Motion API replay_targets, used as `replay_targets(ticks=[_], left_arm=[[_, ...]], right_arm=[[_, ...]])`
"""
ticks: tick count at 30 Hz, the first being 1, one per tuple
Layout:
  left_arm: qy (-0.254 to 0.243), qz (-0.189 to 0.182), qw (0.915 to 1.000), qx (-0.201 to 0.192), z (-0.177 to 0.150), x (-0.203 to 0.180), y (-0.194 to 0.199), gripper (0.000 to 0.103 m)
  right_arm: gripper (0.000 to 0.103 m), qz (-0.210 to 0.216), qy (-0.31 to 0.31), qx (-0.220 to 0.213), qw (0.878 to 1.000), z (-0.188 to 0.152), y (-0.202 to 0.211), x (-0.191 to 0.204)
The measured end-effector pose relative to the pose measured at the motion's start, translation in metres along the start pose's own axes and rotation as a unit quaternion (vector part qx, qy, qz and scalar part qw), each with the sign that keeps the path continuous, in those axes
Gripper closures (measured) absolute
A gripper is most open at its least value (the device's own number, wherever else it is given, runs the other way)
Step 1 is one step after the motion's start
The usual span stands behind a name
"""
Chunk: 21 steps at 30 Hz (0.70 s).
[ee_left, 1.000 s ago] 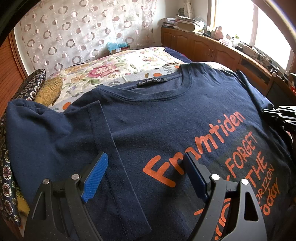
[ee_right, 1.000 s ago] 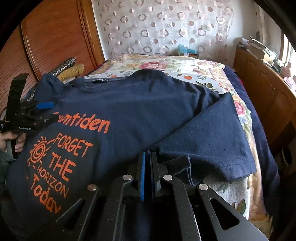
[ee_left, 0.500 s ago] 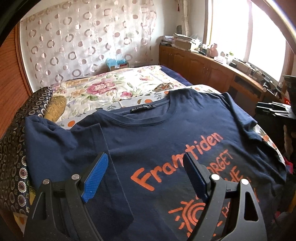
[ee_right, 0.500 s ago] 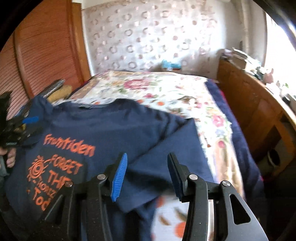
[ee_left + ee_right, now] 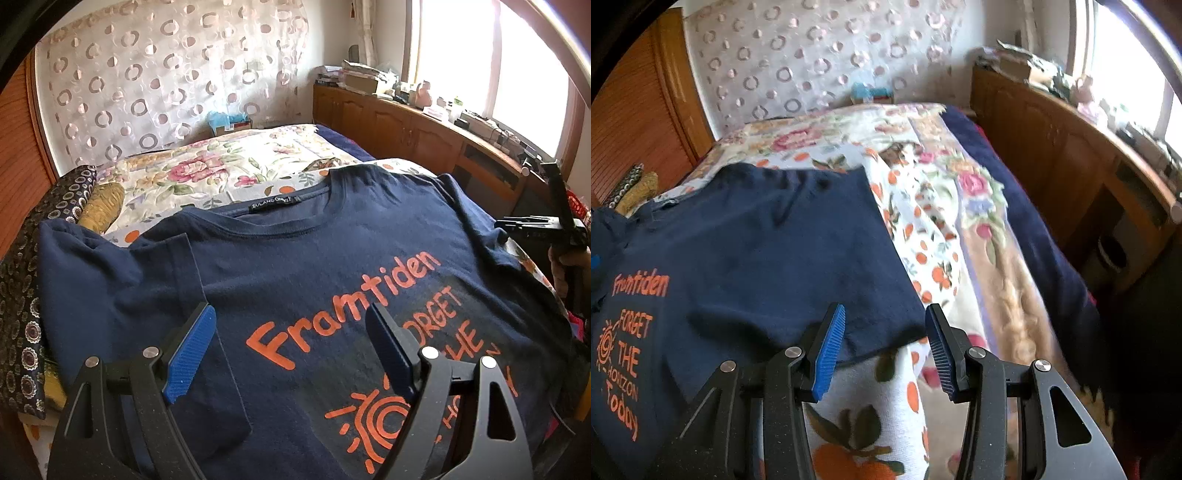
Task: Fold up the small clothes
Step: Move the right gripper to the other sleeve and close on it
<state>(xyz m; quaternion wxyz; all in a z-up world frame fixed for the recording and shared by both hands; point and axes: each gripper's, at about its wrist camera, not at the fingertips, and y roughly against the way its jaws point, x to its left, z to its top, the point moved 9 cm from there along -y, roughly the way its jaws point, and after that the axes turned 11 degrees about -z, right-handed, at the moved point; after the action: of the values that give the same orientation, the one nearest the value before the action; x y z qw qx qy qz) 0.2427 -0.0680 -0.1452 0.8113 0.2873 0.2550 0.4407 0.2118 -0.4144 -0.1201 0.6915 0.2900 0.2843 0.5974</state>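
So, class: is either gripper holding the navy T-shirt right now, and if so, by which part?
Nothing is held. The left gripper and right gripper are both open above the T-shirt.

I list a floral bedspread (image 5: 236,166) across the bed; a patterned cushion (image 5: 22,295) and yellow pillow (image 5: 103,201) at left; a circle-print curtain (image 5: 166,74) at the far wall; a cluttered wooden cabinet (image 5: 406,129) under the right window (image 5: 480,66).

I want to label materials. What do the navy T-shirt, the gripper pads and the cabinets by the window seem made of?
Navy T-shirt: matte knit, probably cotton jersey; ribbed collar, soft creases.
Left gripper pads: blue, ridged, probably rubber or plastic.
Cabinets: brown wood with slight gloss; panelled doors.
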Motion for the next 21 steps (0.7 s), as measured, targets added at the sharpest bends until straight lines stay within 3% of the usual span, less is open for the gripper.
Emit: replay_targets(ticks=[12, 14, 15, 16, 18, 21], left_arm=[[0.001, -0.001, 1.0, 0.003, -0.002, -0.001, -0.002, 0.019], [0.002, -0.001, 1.0, 0.002, -0.002, -0.001, -0.002, 0.019], [0.002, -0.002, 1.0, 0.002, -0.002, -0.001, -0.001, 0.019], [0.002, -0.002, 1.0, 0.002, -0.002, -0.001, -0.002, 0.019], [0.003, -0.002, 1.0, 0.0, -0.002, 0.0, -0.001, 0.019], [0.003, -0.002, 1.0, -0.001, -0.003, 0.0, 0.0, 0.019]], right_arm=[[0.056, 0.046, -0.032, 0.013, 0.998, -0.001, -0.003, -0.009], [0.073, 0.055, -0.028, 0.009, 0.998, -0.001, -0.001, -0.005], [0.076, 0.051, -0.02, 0.006, 0.998, -0.001, 0.0, -0.003], [0.079, 0.039, -0.009, 0.001, 0.999, -0.001, 0.002, -0.002], [0.095, 0.012, 0.01, -0.011, 1.0, 0.001, 0.004, -0.003], [0.098, 0.007, 0.019, -0.022, 1.0, 0.003, 0.009, -0.001]])
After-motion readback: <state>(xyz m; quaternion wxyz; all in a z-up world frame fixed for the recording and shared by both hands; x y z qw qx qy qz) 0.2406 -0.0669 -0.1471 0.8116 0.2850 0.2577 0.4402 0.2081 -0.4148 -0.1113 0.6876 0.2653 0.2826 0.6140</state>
